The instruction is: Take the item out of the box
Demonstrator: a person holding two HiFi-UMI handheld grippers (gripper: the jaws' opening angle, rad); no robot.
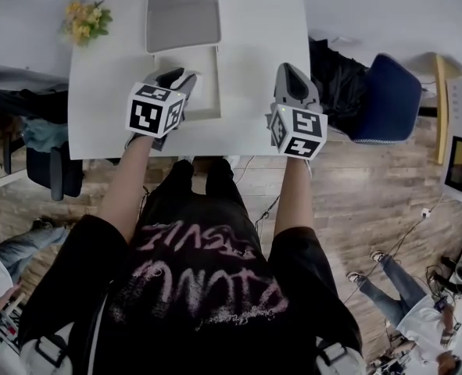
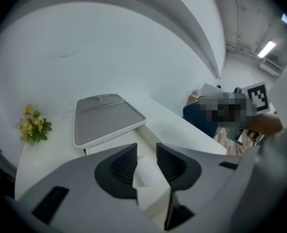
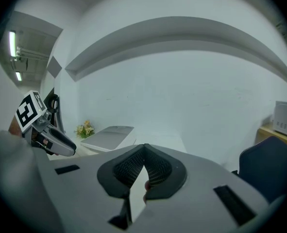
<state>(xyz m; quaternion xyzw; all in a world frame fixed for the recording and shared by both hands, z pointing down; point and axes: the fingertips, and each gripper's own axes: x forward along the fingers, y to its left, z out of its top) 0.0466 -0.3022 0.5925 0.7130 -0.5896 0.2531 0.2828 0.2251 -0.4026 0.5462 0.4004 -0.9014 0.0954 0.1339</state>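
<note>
Your left gripper point(image 1: 180, 76) hangs over the open box point(image 1: 209, 109) on the white table point(image 1: 105, 92), and in the left gripper view its jaws stand spread point(image 2: 146, 152), their ribbed black pads point(image 2: 124, 165) well clear of each other. In the gap between those pads lies a white item point(image 2: 147, 174), pale against the box's white inside; neither pad presses on it, and you cannot tell from here whether it sits loose in the box or is part of the lining. Just beyond the left jaws' tips, the box's lid point(image 2: 107, 118) is folded back, its grey inner face upward. Farther past the jaws and off to their left, a small bunch of yellow flowers point(image 2: 33, 125) sits near the table's far corner. Your right gripper point(image 1: 293, 73) is held over the table's near edge, to the right of the box and apart from it. In the right gripper view its jaws are pressed together at the tips point(image 3: 143, 149) with nothing between them; the lid point(image 3: 108, 136) shows ahead and to their left.
</note>
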